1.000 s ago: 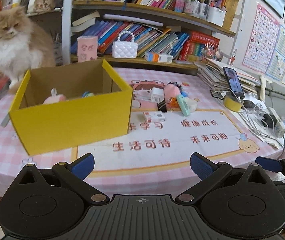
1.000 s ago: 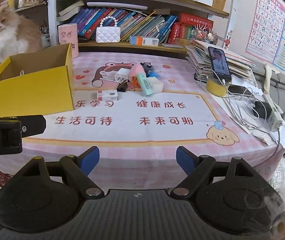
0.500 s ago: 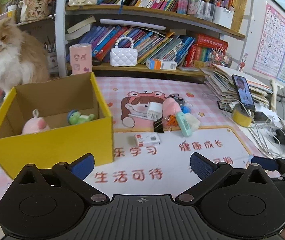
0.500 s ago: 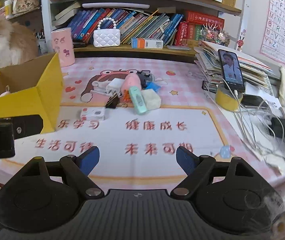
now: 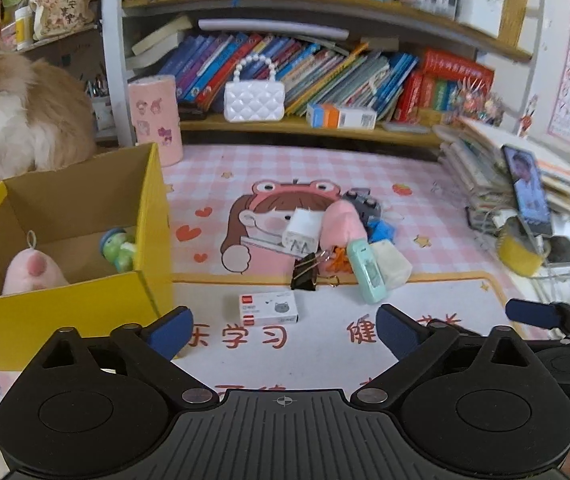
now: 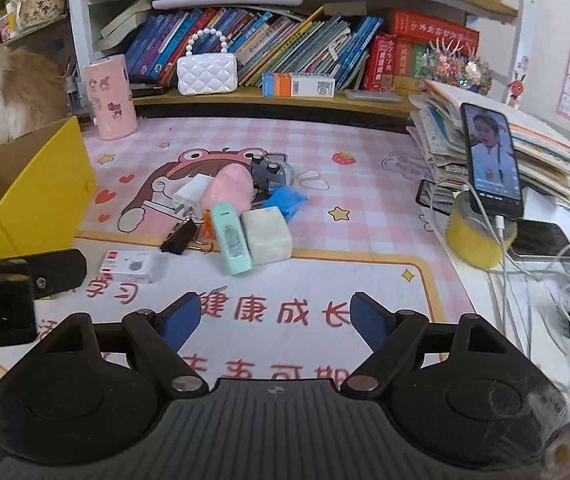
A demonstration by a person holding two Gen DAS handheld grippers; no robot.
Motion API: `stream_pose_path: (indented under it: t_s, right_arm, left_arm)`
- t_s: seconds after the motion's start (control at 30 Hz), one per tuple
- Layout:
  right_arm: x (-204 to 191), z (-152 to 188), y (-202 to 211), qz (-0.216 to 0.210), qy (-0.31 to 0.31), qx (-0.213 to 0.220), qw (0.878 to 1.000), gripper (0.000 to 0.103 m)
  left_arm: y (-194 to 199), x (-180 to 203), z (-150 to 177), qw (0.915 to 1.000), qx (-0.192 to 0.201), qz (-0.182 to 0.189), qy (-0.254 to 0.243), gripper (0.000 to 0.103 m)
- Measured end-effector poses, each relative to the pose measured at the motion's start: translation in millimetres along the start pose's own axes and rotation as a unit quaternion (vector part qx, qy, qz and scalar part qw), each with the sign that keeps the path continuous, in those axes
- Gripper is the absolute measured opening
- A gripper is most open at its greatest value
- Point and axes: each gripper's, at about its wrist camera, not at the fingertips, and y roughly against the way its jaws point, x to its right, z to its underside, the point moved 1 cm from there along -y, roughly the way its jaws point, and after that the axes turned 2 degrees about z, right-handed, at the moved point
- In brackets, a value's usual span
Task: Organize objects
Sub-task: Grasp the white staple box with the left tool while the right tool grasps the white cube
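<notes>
The sorting looks barely begun: the yellow box (image 5: 65, 312), ahead and to the left of the left tool (image 5: 283, 330), holds only a pink plush toy (image 5: 31, 270) and a small green toy (image 5: 119, 249), while the rest of the loose things lie together in a heap on the bench (image 6: 365, 184), ahead of both tools. Nearest, just beyond the left tool's tips, is a small white carton (image 5: 268, 309), lying apart from the heap; behind it sits a black binder clip (image 5: 305, 272), then a mint-green case (image 6: 231, 238) touching a pale cube (image 6: 267, 235), with a white charger plug (image 6: 189, 197), a pink soft piece (image 6: 227, 190), a blue packet (image 6: 285, 200) and a grey gadget (image 6: 271, 174) packed close behind. Something small and orange is wedged among them, too hidden to name. Both tools are released, jaws spread wide and carrying nothing; the right tool (image 6: 271, 318) hovers above the printed mat with the cube and case straight in front. By my reckoning about eight pieces remain to be boxed, and the white carton is the easiest first pick for the left tool
</notes>
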Motion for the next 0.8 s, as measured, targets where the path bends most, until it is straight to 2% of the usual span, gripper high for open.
stream_pose_path:
  t_s: [0.27, 0.57, 0.67, 0.7, 0.8]
  right_arm:
    - [26.8, -11.0, -39.1, -0.010, 0.001, -0.020, 1.000, 0.076]
    - [38.8, -31.2, -68.9, -0.032, 0.010, -0.019, 0.999, 0.073]
    - [36.5, -37.4, -76.6, -0.047, 0.016, -0.018, 0.999, 0.073]
    - [34.8, -39.0, -79.4, -0.052, 0.019, -0.017, 0.998, 0.072]
    - [30.3, -42.9, -88.4, -0.059, 0.025, -0.017, 0.998, 0.072]
  left_arm:
    - [-51.0, 19.6, -8.8, 0.9988, -0.035, -0.034, 0.009, 0.077]
    - [-110.0, 13.0, -9.6, 0.9934, -0.072, -0.089, 0.004, 0.073]
    - [-123.9, 5.8, -6.9, 0.9916, -0.088, -0.093, 0.019, 0.071]
    - [-127.6, 4.0, -5.7, 0.9912, -0.094, -0.091, 0.022, 0.064]
    - [-130.5, -0.3, -3.0, 0.9917, -0.096, -0.079, 0.031, 0.056]
